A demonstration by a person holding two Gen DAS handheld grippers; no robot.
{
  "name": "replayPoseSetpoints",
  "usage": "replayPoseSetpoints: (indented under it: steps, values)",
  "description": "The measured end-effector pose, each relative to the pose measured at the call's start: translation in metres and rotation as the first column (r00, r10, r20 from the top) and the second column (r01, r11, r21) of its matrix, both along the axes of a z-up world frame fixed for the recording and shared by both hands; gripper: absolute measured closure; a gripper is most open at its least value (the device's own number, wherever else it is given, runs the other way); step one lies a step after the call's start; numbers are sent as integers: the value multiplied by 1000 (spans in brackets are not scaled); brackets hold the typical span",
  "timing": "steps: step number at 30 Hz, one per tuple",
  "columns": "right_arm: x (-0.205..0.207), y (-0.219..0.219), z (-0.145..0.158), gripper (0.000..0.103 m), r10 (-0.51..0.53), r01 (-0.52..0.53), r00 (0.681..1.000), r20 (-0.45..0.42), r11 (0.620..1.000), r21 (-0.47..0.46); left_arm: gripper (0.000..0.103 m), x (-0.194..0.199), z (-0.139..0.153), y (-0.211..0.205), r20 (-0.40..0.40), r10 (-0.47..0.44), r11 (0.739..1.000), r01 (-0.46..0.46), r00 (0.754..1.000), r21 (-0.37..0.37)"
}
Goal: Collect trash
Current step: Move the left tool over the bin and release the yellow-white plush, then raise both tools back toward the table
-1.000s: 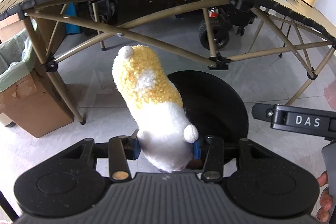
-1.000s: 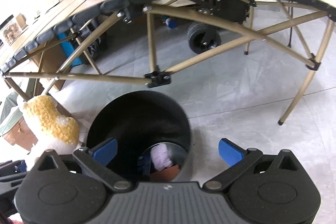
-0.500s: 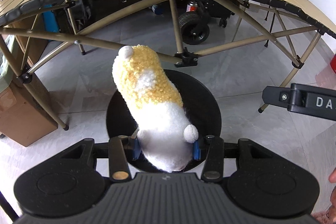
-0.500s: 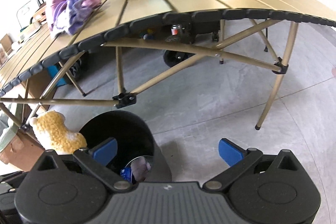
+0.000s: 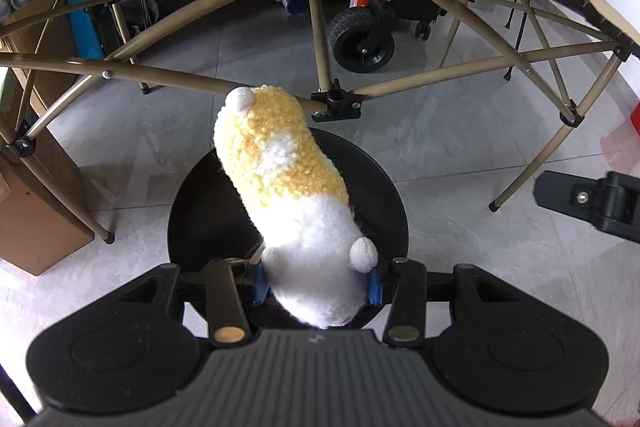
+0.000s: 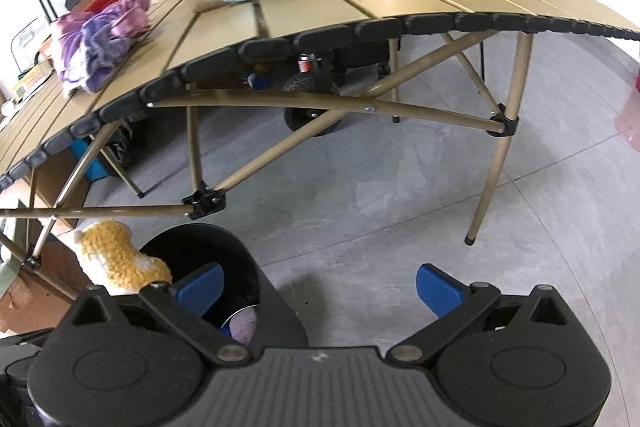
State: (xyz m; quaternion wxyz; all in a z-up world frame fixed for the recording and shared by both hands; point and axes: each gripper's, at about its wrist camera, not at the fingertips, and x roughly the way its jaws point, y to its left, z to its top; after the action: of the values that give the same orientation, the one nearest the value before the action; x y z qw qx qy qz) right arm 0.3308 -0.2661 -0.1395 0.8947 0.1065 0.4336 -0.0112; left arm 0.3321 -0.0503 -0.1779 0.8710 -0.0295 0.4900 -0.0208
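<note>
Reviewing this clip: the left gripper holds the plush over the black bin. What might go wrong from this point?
1. The plush toy is long, and the left gripper pinches only its white end; on release it might tip against the black bin rim and land on the floor.
2. The bin already holds items, so the toy may sit high.
3. The open right gripper hangs beside the bin and might knock it.

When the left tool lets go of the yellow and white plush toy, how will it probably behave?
The plush toy looks soft and light: the left tool dents its white end. It would probably drop quietly into the black bin below, without rolling. Its fuzzy surface likely grips the pads, so slipping seems unlikely.
</note>
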Motion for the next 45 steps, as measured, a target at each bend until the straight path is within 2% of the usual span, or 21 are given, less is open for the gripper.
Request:
replayPoseSetpoints:
  steps: [16,20,22,24,25,36,45]
  values:
    - [6,-3,-9,0,-13,13,1000,-21,1000,-6,58,10,-15,-1,-37,3,1000,-3,999,18]
    - [7,-2,-9,0,-12,12,1000,-22,1000,-5,55,11,-18,-1,-54,-7,1000,9,999,22]
    - [7,-2,-10,0,-10,9,1000,-22,1000,-6,43,10,-18,0,-53,-7,1000,9,999,29]
    - [7,-2,-10,0,-7,7,1000,-22,1000,-6,3,10,-16,3,-50,10,1000,-9,999,22]
    - [8,-2,-11,0,-7,7,1000,-22,1000,-6,0,10,-15,4,-46,26,999,-25,999,20]
    - [7,-1,-11,0,-1,1,1000,-21,1000,-3,0,12,-15,13,-61,59,998,-58,996,26]
    - [7,-1,-11,0,-2,2,1000,-22,1000,-4,0,11,-14,10,-61,42,999,-41,997,30]
